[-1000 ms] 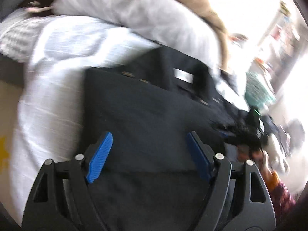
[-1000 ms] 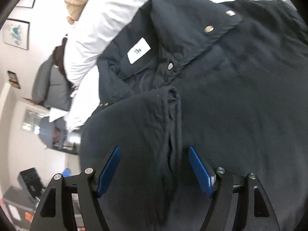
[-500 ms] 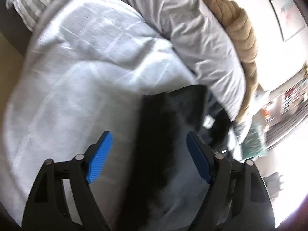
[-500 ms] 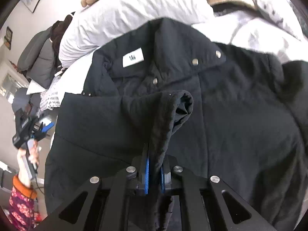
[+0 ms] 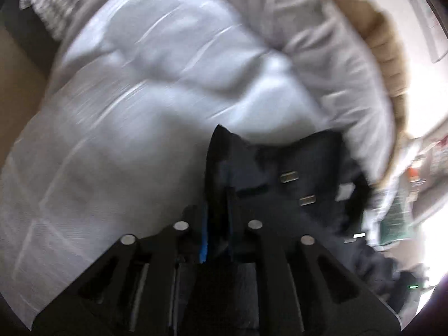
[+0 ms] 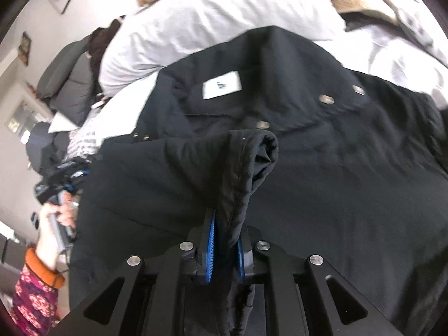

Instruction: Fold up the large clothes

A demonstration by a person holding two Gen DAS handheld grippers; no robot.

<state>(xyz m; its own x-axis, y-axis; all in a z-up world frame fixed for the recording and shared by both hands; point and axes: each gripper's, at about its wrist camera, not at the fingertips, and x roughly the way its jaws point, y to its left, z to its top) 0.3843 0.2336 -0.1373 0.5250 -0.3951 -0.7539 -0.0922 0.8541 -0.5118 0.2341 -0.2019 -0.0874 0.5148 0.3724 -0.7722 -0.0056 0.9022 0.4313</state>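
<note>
A large black jacket (image 6: 350,173) with metal snaps and a white neck label (image 6: 221,85) lies spread on a white duvet. My right gripper (image 6: 225,249) is shut on a sleeve cuff (image 6: 252,162) and holds it folded over the jacket's front. My left gripper (image 5: 217,232) is shut on an edge of the jacket (image 5: 221,168), pinched upright between its blue pads. The rest of the jacket in the left wrist view (image 5: 302,173) is blurred, beside the pillow.
The white duvet (image 5: 126,112) covers the bed, with a grey-white pillow (image 6: 212,19) and a tan knitted cushion (image 5: 386,50) at its head. A person's hand (image 6: 56,212) with a patterned sleeve shows at the left of the right wrist view. Dark clothes are piled beyond.
My left gripper swung toward the jacket's edge and has shut on it. My right gripper shut on the sleeve cuff half a second ago and has lifted it slightly.
</note>
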